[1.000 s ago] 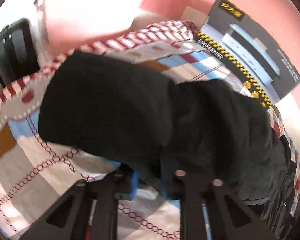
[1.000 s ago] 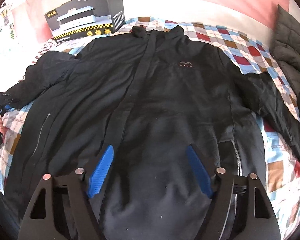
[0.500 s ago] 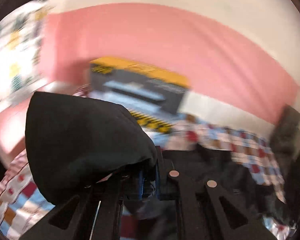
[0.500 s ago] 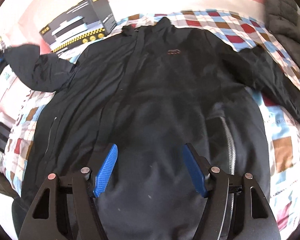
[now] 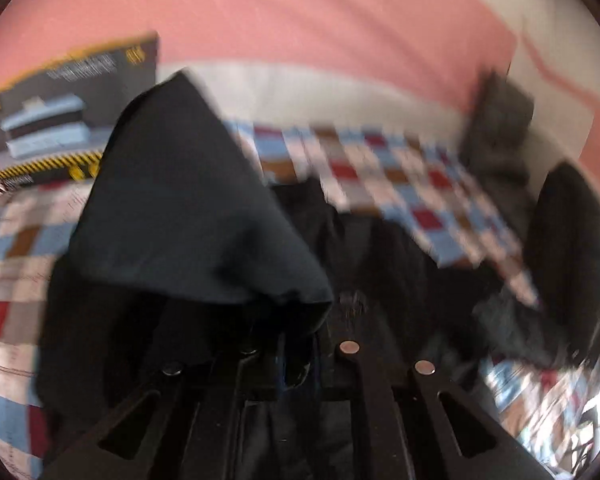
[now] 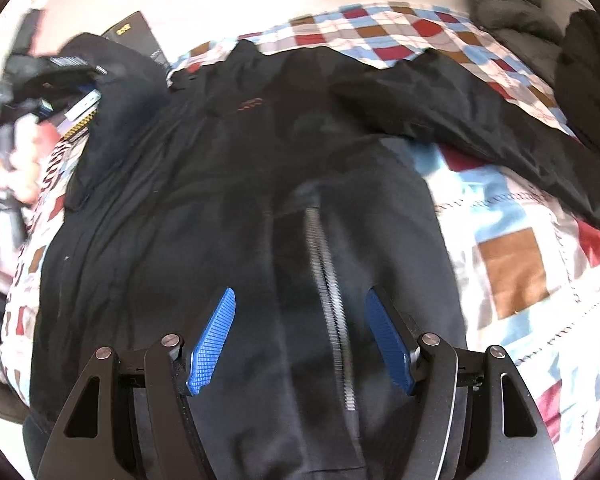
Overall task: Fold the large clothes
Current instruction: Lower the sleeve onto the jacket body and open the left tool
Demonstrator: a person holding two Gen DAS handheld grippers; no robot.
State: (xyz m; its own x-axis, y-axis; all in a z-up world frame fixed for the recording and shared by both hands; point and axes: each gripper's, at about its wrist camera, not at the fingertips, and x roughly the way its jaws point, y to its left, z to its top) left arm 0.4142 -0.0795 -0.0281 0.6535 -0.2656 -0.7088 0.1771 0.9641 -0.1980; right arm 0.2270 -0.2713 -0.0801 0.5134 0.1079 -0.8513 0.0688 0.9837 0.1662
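Observation:
A large black jacket (image 6: pixel 228 184) lies front-up on the bed, collar toward the far wall. Its zipper (image 6: pixel 328 300) runs down between my right gripper's blue pads (image 6: pixel 214 340). My right gripper (image 6: pixel 300 320) hovers open over the lower front and holds nothing. My left gripper (image 5: pixel 296 360) has the cuff of one sleeve (image 5: pixel 188 216) between its jaws, which are just starting to open. That sleeve is lifted and drapes back over the fingers, above the jacket body (image 5: pixel 380 264). From the right wrist view the raised sleeve (image 6: pixel 116 92) is at the far left. The other sleeve (image 6: pixel 500 128) lies stretched out to the right.
The bed has a patchwork cover (image 6: pixel 512 264). A black appliance box (image 5: pixel 60 120) stands at the back left against the pink wall. A grey padded garment (image 5: pixel 496 120) and a dark bundle (image 5: pixel 568 248) sit at the back right. A person's hand (image 6: pixel 8 160) holds the left gripper.
My left gripper has lifted the sleeve off the cover and swung it inward over the jacket body, rolling as it went. My right gripper has slid right, from the centre front to the zipper.

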